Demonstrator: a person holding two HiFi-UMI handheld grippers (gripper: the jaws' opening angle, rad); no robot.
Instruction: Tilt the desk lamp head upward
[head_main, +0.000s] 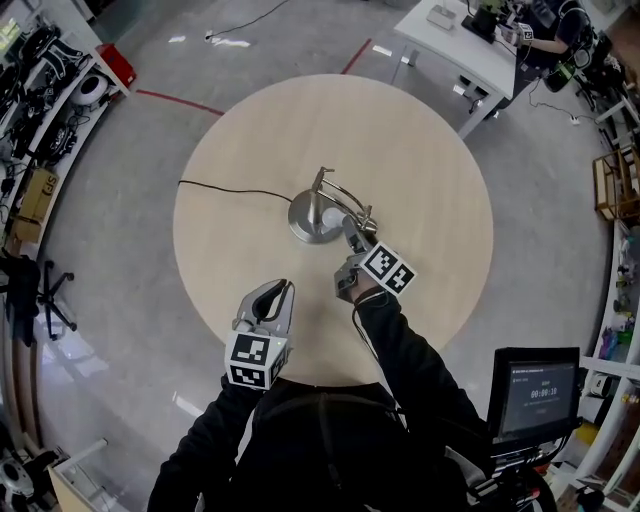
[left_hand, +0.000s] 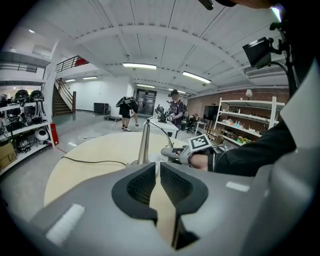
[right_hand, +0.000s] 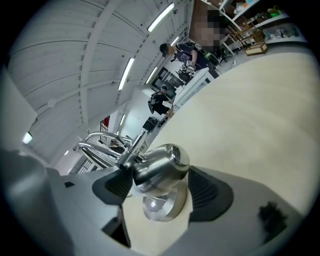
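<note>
In the head view, the desk lamp (head_main: 312, 216) is standing near the middle of the bench (head_main: 430, 170). Its near end is disappearing under the right hand-held gripper (head_main: 352, 232), and the left hand-held gripper (head_main: 278, 297) is hanging apart from the lamp, on the person's side.

In the left gripper view, its jaws are sitting almost together around nothing, and their bulk is hiding the lamp's bottom.

In the right gripper view, the jaws are opening with the lamp head (right_hand: 160, 167) between them, and the head is covering much of the base (right_hand: 159, 207).

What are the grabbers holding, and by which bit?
Nothing is gripped. The right gripper has its jaws opening around the lamp head, which sits between them. The left gripper is shut, empty.
</note>
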